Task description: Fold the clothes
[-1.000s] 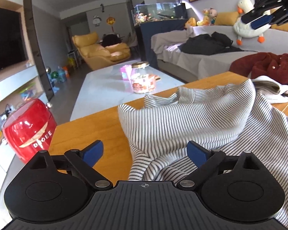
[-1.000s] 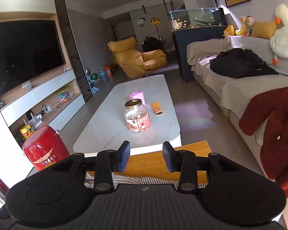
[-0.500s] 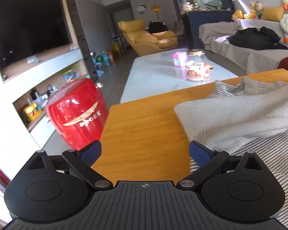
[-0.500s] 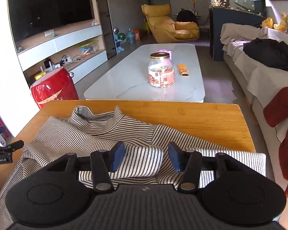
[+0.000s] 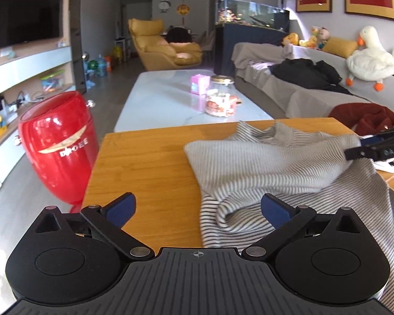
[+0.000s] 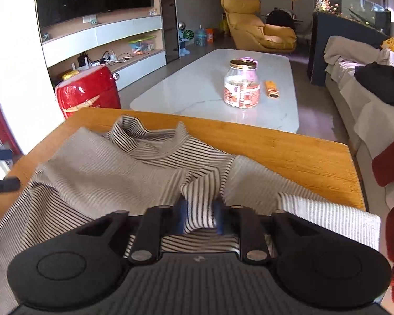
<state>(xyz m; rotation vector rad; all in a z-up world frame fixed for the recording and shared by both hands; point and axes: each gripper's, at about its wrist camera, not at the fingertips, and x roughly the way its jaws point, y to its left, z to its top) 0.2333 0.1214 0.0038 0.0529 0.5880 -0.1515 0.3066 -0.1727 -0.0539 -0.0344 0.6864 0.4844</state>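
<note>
A grey-and-white striped shirt (image 5: 270, 162) lies rumpled on the wooden table (image 5: 144, 168), its collar toward the far edge. It also shows in the right wrist view (image 6: 113, 168). My left gripper (image 5: 198, 210) is open and empty, low over the table at the shirt's near left edge. My right gripper (image 6: 199, 218) is shut on a bunched fold of the striped shirt near the middle. The right gripper also shows in the left wrist view (image 5: 375, 147), at the shirt's right side.
A red barrel-shaped appliance (image 5: 57, 144) stands on the floor left of the table. A white coffee table (image 6: 212, 89) with a glass jar (image 6: 241, 84) lies beyond. A sofa (image 5: 302, 92) and a red garment (image 5: 367, 118) are to the right.
My right gripper has come down and closed on a fold of the shirt. My left gripper has swung back right, still open, so the shirt lies between its fingers again.
</note>
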